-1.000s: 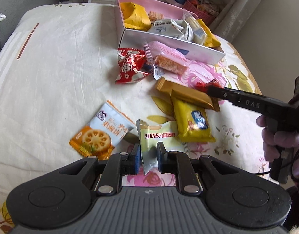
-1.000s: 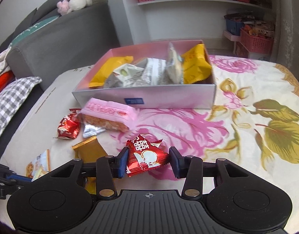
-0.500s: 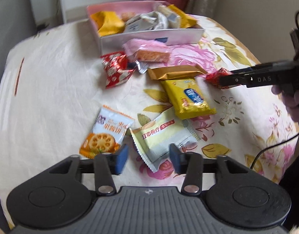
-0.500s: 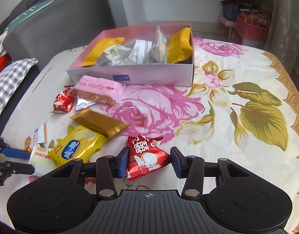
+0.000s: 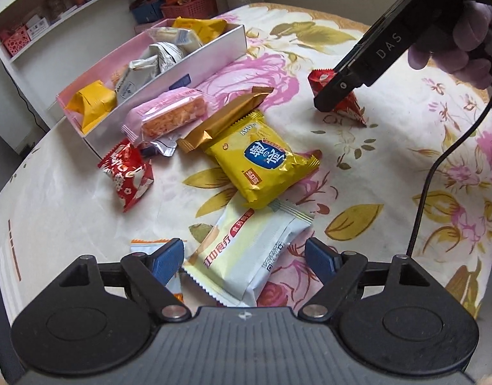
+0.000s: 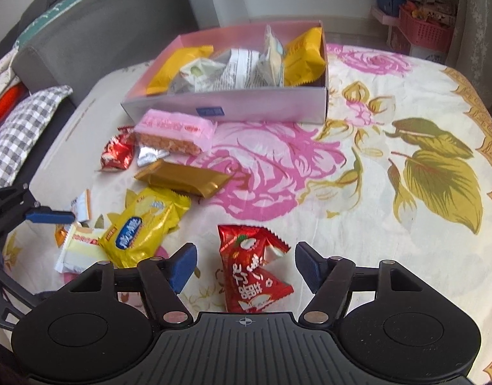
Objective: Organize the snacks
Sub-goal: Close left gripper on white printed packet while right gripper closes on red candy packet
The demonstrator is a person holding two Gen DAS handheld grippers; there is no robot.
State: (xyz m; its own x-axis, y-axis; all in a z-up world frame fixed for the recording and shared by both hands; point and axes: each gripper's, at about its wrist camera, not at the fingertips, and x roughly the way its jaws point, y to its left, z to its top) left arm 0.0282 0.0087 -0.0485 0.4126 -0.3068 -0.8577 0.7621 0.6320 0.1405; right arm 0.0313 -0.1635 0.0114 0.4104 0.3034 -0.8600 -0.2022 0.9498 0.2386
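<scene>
Left gripper opening over cream packet | right gripper opening over red packet

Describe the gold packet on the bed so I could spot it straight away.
Start at the pink cardboard box of snacks on the flowered bedspread. In front of it lies a pink-wrapped cracker pack, and just past that the long shiny gold foil bar, touching the puffy yellow bag. It alone is plain metallic gold, slim and unprinted.

Both grippers are opening, the left gripper letting go of the pale packet, the right gripper releasing the red packet
</scene>
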